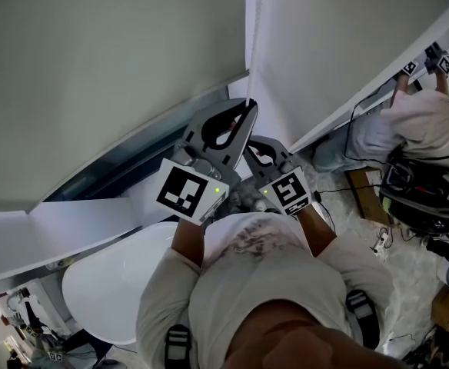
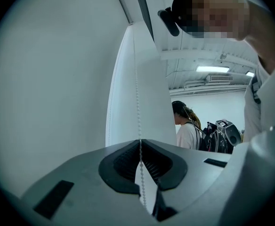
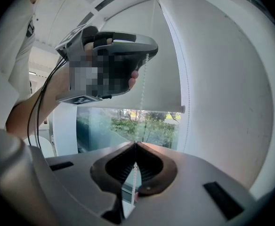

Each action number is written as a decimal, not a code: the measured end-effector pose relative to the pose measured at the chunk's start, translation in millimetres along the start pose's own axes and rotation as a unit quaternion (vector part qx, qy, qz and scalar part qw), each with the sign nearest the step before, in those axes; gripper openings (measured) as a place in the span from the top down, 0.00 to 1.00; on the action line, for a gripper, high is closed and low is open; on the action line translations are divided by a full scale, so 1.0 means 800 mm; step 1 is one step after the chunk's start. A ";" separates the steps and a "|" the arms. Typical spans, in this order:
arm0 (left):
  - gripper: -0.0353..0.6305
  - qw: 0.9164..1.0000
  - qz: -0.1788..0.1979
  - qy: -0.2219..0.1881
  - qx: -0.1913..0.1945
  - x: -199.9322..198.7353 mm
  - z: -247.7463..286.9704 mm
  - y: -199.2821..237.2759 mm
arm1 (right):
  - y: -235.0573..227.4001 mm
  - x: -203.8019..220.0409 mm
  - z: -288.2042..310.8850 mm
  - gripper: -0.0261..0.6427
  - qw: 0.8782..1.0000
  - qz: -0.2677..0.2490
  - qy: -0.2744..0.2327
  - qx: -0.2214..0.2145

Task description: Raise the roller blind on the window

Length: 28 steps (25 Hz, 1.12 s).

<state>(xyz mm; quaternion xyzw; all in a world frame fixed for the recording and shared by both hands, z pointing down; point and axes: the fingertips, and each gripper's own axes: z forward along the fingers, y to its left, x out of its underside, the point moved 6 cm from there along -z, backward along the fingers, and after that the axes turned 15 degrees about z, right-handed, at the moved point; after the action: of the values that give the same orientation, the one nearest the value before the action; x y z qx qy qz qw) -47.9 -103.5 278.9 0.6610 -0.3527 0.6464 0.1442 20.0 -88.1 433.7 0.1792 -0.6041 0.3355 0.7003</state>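
The grey roller blind hangs over the window, and its white bead chain runs down the right edge. Both grippers are on that chain, one above the other. My left gripper is the upper one; in its own view the chain drops straight into its shut jaws. My right gripper is just below it, shut on the chain where its tips meet. In the right gripper view the blind's bottom bar sits partway up, with greenery showing through the glass below.
A white wall stands right of the chain. Another person crouches at the far right beside cables and gear on the floor. A white round seat is at the lower left, and a white sill runs below the window.
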 end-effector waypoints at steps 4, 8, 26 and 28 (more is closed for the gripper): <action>0.92 1.000 -0.002 0.001 -0.001 0.013 -0.007 -0.002 | 0.001 0.011 0.000 0.87 1.000 0.005 0.010 0.002; 0.92 1.000 -0.017 0.009 0.001 0.026 -0.009 -0.010 | -0.003 0.026 -0.001 0.87 1.000 0.001 0.027 0.005; 0.92 0.994 -0.074 0.081 0.016 0.114 -0.022 -0.041 | -0.011 0.117 0.011 0.87 0.993 0.022 0.112 0.002; 0.92 0.993 -0.079 0.086 0.017 0.123 -0.023 -0.043 | -0.011 0.126 0.013 0.87 0.993 0.023 0.119 0.002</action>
<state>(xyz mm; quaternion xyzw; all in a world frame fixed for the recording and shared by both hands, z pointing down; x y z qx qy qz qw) -47.3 -94.5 384.5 0.6313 -0.2741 0.6934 0.2132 23.4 -75.7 534.2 0.1254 -0.5200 0.3712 0.7590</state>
